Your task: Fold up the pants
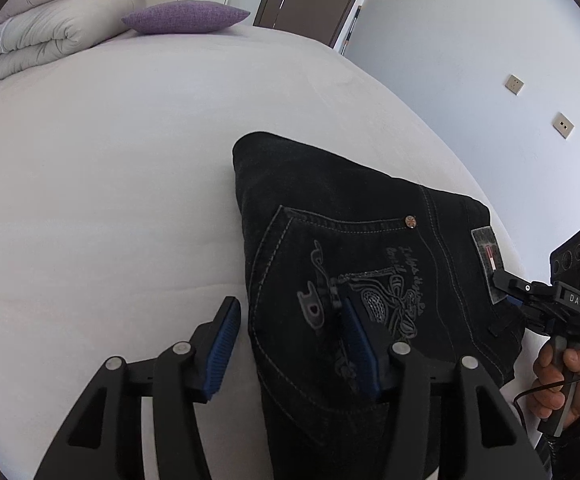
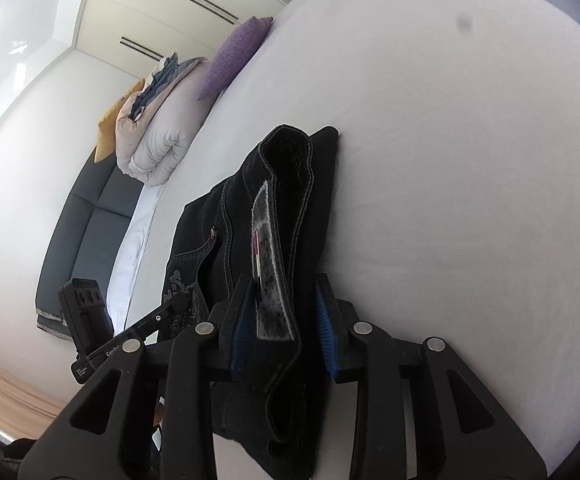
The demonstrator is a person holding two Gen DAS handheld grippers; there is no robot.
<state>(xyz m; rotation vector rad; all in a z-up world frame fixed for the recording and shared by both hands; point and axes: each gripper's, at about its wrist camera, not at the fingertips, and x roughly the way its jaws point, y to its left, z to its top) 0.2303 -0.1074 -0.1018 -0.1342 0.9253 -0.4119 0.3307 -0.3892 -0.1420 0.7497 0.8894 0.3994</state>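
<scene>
Folded black jeans [image 1: 354, 248] lie on a white bed [image 1: 109, 160], back pocket with grey embroidery facing up. My left gripper [image 1: 290, 344] is open over the jeans' left edge, one blue pad on the sheet, the other over the pocket. My right gripper [image 1: 506, 292] sits at the waistband by the grey label [image 1: 488, 260]. In the right wrist view the right gripper [image 2: 283, 316] has its blue pads either side of the waistband [image 2: 290, 200] and label [image 2: 267, 264], closed on the thick fabric. The left gripper [image 2: 177, 304] shows at the left.
A purple cushion [image 1: 185, 16] and a rolled beige duvet [image 1: 49, 32] lie at the head of the bed. A grey sofa [image 2: 77, 240] stands beside the bed. The bed edge runs close to the right gripper, with a white wall [image 1: 490, 60] beyond.
</scene>
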